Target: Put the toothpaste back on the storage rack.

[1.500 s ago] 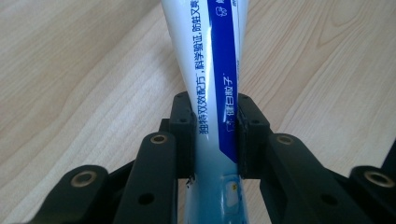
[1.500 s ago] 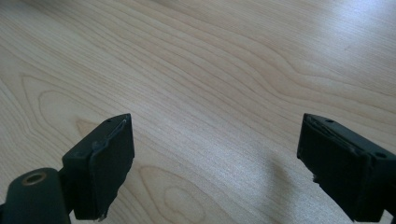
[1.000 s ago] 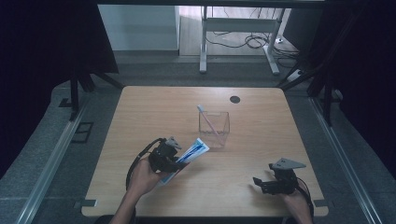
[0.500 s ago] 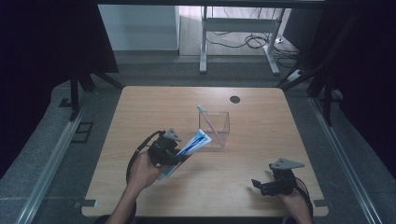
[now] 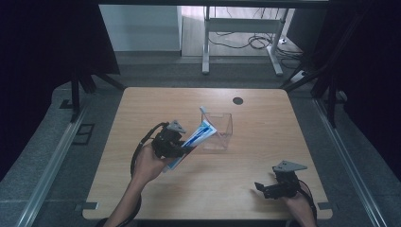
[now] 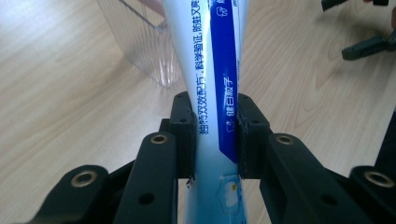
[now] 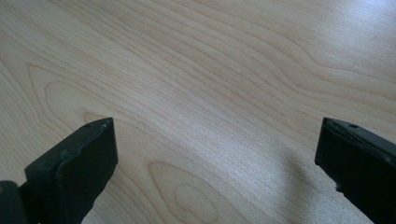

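Blue-white toothpaste tube [image 6: 215, 93], one, pinched by left claw [image 6: 215, 133]; right claw [image 7: 215, 163] spread.

Dim, grainy high view with black edges; the table [image 5: 203, 189] is softly lit, faint shadows.

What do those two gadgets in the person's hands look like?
Both the left gripper and the right gripper are black, each with two flat, blocky jaws joined by linkage bars with metal-ringed pivot holes. Each carries a grey three-cornered plate on top and trails a black cable. The forearms are bare, with no sleeves in view.
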The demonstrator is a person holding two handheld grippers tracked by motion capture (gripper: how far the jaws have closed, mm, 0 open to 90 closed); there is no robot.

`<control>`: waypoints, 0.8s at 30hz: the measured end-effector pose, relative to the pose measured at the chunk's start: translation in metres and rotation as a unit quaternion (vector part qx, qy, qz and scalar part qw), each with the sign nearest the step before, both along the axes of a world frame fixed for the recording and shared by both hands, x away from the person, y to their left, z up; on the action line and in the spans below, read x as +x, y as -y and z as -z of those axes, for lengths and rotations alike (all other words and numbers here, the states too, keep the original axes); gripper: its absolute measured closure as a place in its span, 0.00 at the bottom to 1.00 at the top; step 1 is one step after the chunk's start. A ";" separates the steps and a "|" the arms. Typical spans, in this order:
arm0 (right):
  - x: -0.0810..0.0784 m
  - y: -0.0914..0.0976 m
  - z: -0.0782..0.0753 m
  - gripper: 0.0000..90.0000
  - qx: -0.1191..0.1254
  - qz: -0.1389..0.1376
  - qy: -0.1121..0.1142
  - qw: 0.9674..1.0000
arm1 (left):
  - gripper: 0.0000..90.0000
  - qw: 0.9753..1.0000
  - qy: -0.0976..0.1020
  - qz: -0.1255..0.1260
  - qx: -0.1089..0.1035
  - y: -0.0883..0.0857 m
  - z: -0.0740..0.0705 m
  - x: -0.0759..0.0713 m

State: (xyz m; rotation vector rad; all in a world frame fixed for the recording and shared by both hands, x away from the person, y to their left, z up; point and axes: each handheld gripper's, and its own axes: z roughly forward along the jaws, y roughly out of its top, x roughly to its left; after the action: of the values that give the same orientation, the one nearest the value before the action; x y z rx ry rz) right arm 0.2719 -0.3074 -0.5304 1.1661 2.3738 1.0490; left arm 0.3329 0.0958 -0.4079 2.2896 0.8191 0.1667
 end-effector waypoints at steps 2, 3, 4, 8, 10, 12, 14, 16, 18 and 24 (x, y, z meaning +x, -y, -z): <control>0.000 0.000 0.000 0.00 -0.002 0.001 0.000 1.000 | 0.81 1.000 0.004 0.000 -0.002 0.001 -0.002 0.002; 0.000 0.000 0.000 0.00 -0.002 0.001 0.001 1.000 | 0.81 1.000 0.006 -0.002 -0.005 0.002 -0.003 0.004; 0.000 0.000 0.000 0.00 -0.001 0.001 0.001 1.000 | 0.81 1.000 0.007 -0.002 -0.005 0.002 -0.004 0.005; 0.000 0.000 -0.001 0.00 0.004 0.001 0.004 1.000 | 0.81 1.000 0.013 -0.007 -0.013 0.004 -0.007 0.011; 0.000 0.000 -0.001 0.00 0.004 0.001 0.005 1.000 | 0.81 1.000 0.017 -0.009 -0.017 0.006 -0.008 0.014; 0.000 0.000 -0.001 0.00 0.004 0.001 0.005 1.000 | 0.81 1.000 0.019 -0.009 -0.018 0.008 -0.010 0.018; 0.000 0.001 -0.001 0.00 0.004 0.001 0.005 1.000 | 0.81 0.999 0.025 -0.010 -0.020 0.010 -0.011 0.021; 0.000 0.001 -0.001 0.00 0.005 0.002 0.006 1.000 | 0.81 0.999 0.029 -0.010 -0.023 0.012 -0.012 0.024; 0.000 0.001 -0.002 0.00 0.004 0.002 0.006 1.000 | 0.81 0.999 0.036 -0.014 -0.029 0.015 -0.013 0.027; 0.000 0.001 -0.001 0.00 0.004 0.001 0.006 1.000 | 0.81 0.998 0.045 -0.018 -0.042 0.023 -0.013 0.037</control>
State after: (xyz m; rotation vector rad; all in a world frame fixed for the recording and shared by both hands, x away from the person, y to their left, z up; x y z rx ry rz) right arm 0.2718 -0.3085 -0.5293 1.1600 2.3612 1.0632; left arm 0.3695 0.0732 -0.3949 2.1733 0.8076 0.2447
